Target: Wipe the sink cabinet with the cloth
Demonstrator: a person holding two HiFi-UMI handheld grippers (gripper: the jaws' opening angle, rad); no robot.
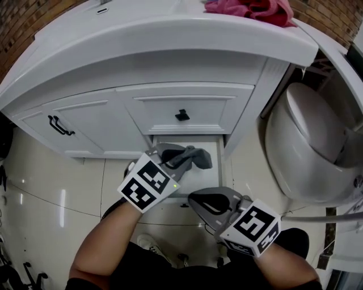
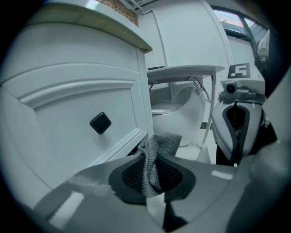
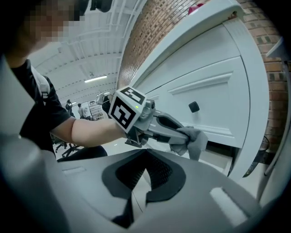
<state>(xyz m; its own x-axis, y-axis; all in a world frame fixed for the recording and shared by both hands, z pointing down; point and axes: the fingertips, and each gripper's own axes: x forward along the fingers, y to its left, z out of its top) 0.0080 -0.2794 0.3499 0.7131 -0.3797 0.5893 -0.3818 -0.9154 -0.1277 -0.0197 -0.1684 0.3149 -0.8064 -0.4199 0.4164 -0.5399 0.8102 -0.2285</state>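
Note:
The white sink cabinet [image 1: 187, 102] fills the top of the head view, with a drawer front carrying a black square knob [image 1: 181, 115] [image 2: 100, 123]. My left gripper [image 1: 191, 154] [image 2: 152, 179] is shut on a small grey cloth [image 1: 199, 158] [image 2: 160, 144] [image 3: 194, 139], held low beside the drawer's bottom edge. I cannot tell whether the cloth touches the cabinet. My right gripper [image 1: 195, 198] [image 3: 142, 175] is shut with nothing in it, hanging below and right of the left one.
A white toilet [image 1: 309, 141] stands close on the right of the cabinet. A pink cloth [image 1: 252, 8] lies on the countertop. The left cabinet door has a black bar handle [image 1: 60, 126]. Glossy floor tiles [image 1: 51, 192] lie below.

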